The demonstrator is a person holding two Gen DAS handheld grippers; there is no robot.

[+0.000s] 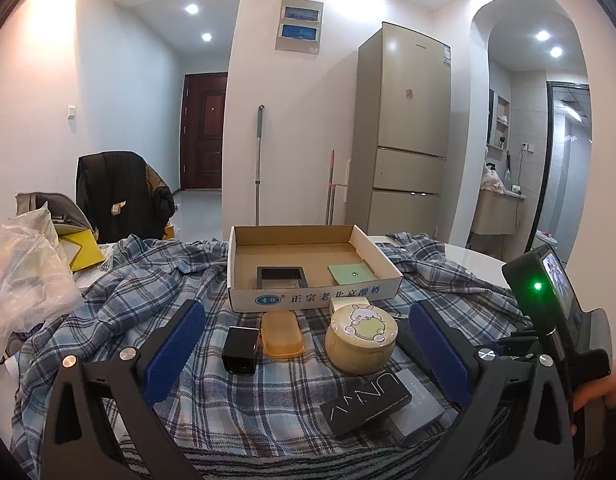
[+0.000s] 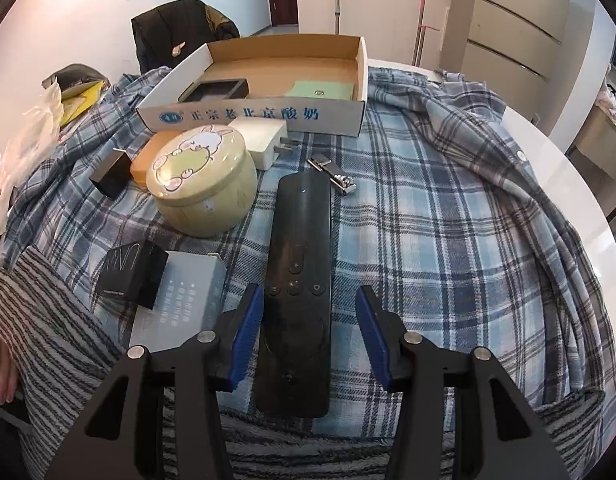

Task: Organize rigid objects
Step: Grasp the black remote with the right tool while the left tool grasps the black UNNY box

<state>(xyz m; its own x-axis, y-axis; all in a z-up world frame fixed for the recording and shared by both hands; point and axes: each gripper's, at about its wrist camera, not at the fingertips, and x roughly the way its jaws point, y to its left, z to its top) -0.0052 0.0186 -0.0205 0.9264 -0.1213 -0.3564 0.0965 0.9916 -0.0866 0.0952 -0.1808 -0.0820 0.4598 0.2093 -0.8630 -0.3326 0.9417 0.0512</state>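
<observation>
Plaid cloth [image 2: 428, 220] lies bare right of the remote [image 2: 297, 292], straddled by right gripper [image 2: 310, 332]

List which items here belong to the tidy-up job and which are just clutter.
Job:
- black slim remote control, between the right gripper pads
- shallow cardboard box
- round pale green rabbit tin
- orange translucent case
- white plug adapter
- small black cube

Lying about:
- crumpled clear plastic bag
- plaid blue cloth
- beige fridge

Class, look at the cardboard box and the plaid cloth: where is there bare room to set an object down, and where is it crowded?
Free: the cardboard box floor behind the black tray and green card; the plaid cloth right of the remote. Crowded: left of the remote, around the rabbit tin.
</observation>
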